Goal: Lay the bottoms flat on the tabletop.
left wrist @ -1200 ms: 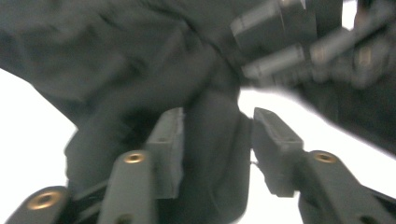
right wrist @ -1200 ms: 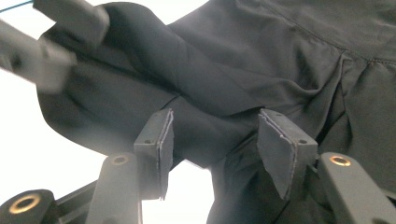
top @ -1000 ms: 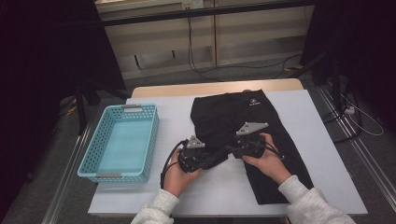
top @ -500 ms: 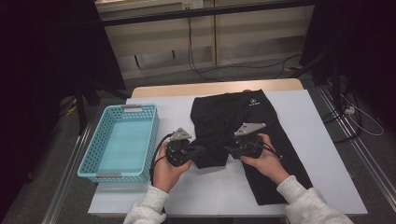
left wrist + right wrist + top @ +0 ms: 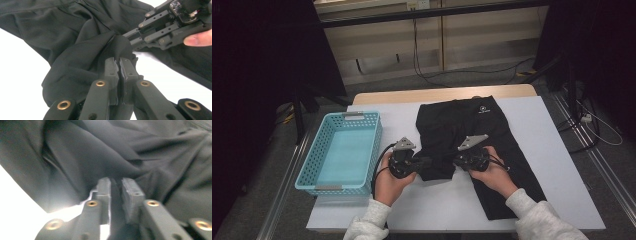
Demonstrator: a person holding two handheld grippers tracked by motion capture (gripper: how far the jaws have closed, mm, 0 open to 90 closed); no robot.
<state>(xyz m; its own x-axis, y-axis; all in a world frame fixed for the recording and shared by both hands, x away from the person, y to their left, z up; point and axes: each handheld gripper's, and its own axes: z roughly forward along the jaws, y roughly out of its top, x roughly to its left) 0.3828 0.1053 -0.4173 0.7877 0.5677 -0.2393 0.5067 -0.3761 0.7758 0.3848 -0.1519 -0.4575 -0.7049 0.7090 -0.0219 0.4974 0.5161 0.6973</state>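
A black garment (image 5: 462, 125) with a small white logo lies spread on the white table (image 5: 562, 150). My left gripper (image 5: 424, 162) is shut on a bunched fold at the garment's left edge; in the left gripper view its pads (image 5: 119, 62) pinch the cloth (image 5: 75, 50), raised a little off the table. My right gripper (image 5: 453, 161) faces it from the right, close by. Its jaws have just been closing, and in the right gripper view they (image 5: 116, 182) grip dark fabric (image 5: 100, 150). The left gripper view also shows the right gripper (image 5: 127, 37) biting into the same fold.
A light blue plastic basket (image 5: 307, 170) stands at the table's left, beside my left hand. Bare white table lies in front of the garment and to its right. Cables run across the floor beyond the far edge.
My left gripper has shifted a little to the left and up, pulling the fold with it. The right hand has stayed in place while its jaws closed on the cloth.
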